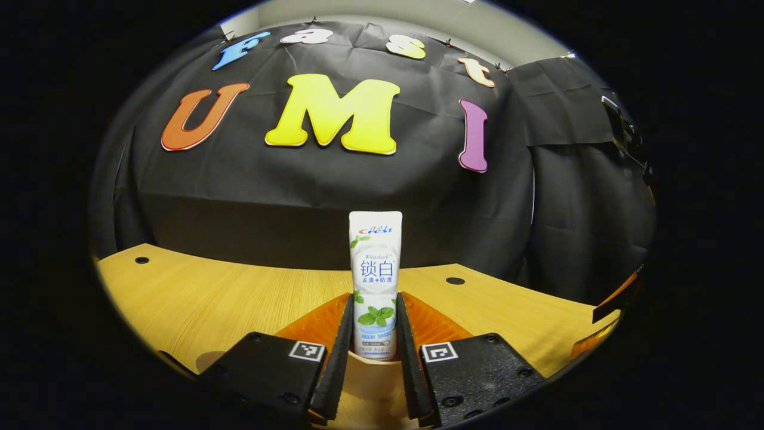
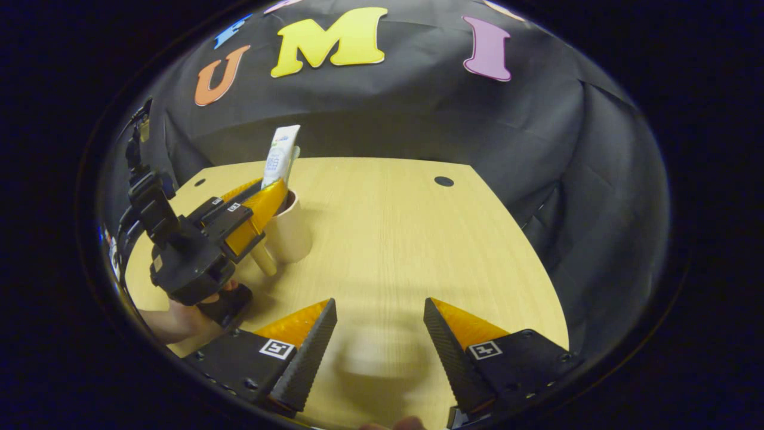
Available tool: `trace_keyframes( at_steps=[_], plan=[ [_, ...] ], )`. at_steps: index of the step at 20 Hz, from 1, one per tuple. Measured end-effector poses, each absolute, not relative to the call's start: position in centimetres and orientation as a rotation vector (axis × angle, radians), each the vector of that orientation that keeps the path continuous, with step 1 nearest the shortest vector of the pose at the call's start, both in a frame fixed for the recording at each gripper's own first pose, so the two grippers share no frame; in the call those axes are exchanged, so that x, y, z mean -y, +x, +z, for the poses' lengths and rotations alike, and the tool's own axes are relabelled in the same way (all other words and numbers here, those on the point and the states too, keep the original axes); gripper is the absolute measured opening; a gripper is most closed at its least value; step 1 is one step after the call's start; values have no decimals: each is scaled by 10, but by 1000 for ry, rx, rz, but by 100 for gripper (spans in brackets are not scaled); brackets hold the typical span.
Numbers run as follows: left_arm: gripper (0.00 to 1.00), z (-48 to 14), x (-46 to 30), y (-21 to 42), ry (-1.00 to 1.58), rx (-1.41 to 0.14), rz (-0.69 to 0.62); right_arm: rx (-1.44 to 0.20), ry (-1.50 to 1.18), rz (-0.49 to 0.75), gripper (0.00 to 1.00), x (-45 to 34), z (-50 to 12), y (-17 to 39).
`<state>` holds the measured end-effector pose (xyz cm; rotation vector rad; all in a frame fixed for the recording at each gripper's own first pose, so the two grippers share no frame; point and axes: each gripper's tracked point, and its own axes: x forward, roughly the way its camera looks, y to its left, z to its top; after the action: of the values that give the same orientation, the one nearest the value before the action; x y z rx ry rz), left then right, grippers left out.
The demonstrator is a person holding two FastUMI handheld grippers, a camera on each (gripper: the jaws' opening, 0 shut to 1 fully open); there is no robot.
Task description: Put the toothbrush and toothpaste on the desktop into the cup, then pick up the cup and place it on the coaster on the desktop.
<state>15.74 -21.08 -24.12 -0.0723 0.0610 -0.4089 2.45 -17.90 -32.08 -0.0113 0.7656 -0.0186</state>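
Pale wood tabletop, seen in the right gripper view with its rear edge against the black cloth and its right edge curving toward the near right corner. Near the left edge, toward the rear left corner: cup, standing upright, with the toothpaste rising from its mouth. Left gripper reaching in over the cup rim, a hand holding it from below. In the left gripper view, fingers closed flat against both sides of the toothpaste tube, tube upright with its lower end inside the cup. Looks like the toothpaste is going in or just seated, not yet let go. Toothbrush: cannot tell whether already in the cup; a slim pale piece behind the tube may be it. Coaster not made out with certainty; a blurred pale patch on the near tabletop between the right gripper fingers may be it. Right fingers wide apart, gripping nothing, hovering above the near edge. Left to do, by this reading: release the tube, lift the cup, set it on the coaster. Centre and right of the tabletop bare, giving plenty of room to carry the cup; rear edge and cloth close behind it.
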Motion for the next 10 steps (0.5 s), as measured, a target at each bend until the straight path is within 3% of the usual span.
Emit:
trace_keyframes(
  at_steps=[2, 3, 4, 5, 6, 7, 8, 9, 10],
  plan=[
    [46, -235, 206, 157, -64, -47, -398, -766, -13, -13, 90, 175, -321, 23],
    [59, -234, 204, 155, -63, -50, -394, -762, -12, -9, 92, 174, -320, 22],
    [48, -234, 203, 153, -69, -58, -394, -756, -10, -5, 94, 171, -317, 23],
    [58, -235, 201, 151, -74, -67, -392, -751, -8, -3, 95, 169, -315, 23],
    [54, -235, 199, 148, -72, -78, -388, -744, -6, 0, 95, 167, -312, 25],
    [57, -235, 196, 145, -68, -89, -385, -738, -4, 2, 95, 165, -310, 24],
    [71, -232, 193, 142, -63, -94, -379, -730, 0, 4, 95, 163, -306, 26],
    [67, -224, 187, 138, -64, -90, -374, -722, 6, 7, 95, 159, -302, 28],
    [73, -214, 181, 132, -68, -86, -368, -717, 13, 9, 96, 157, -297, 30]
  ],
)
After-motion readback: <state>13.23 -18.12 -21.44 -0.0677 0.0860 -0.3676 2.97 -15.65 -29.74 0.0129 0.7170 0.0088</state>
